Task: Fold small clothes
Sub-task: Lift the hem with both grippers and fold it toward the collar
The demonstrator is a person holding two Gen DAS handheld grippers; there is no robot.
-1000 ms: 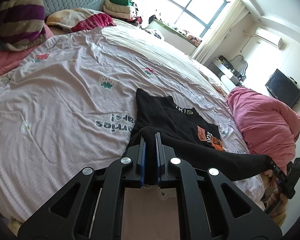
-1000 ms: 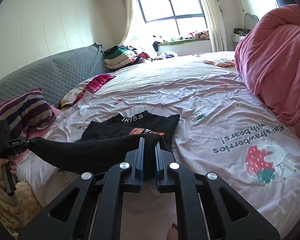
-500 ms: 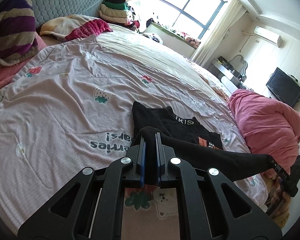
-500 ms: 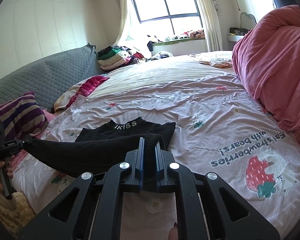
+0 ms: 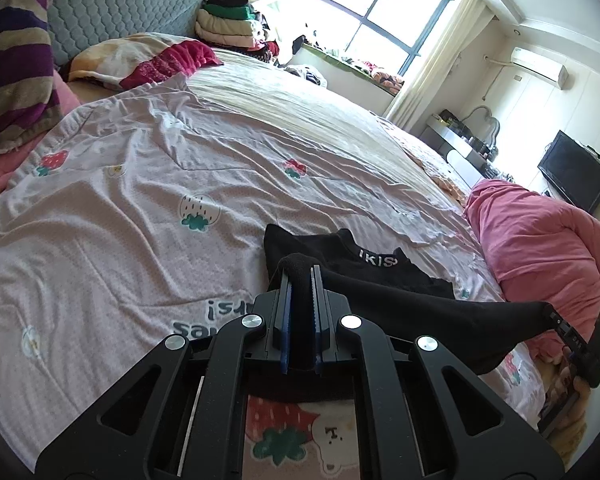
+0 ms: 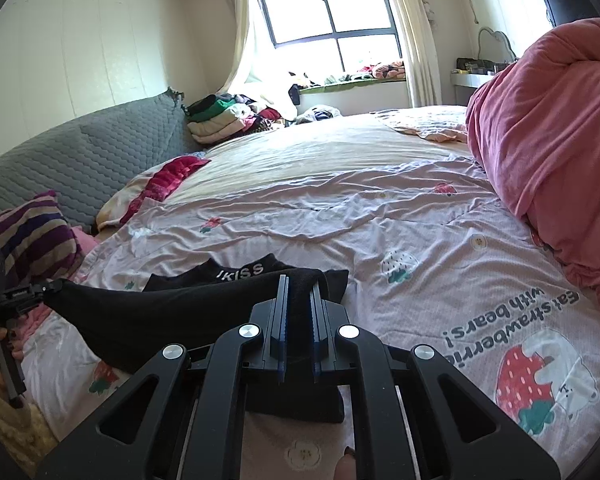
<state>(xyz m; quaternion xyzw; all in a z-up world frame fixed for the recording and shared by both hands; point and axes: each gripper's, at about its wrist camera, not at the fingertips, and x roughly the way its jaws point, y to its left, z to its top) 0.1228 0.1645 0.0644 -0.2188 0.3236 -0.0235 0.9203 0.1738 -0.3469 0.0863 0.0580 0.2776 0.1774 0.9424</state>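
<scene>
Black garment (image 5: 364, 276) on near part of bed (image 5: 148, 184), collar end flat, near hem lifted, stretched taut between claws. Left claw (image 5: 300, 276) clamped on one hem corner, right claw (image 6: 298, 286) clamped on other. Fold roughly half through: hem not yet laid over collar; later folds remain.

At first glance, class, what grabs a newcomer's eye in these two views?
The black garment, stretched taut low in the foreground between the left hand-held gripper and the right hand-held gripper. It lies on a lilac strawberry-print quilt, with a big pink duvet heaped at the right edge.
</scene>
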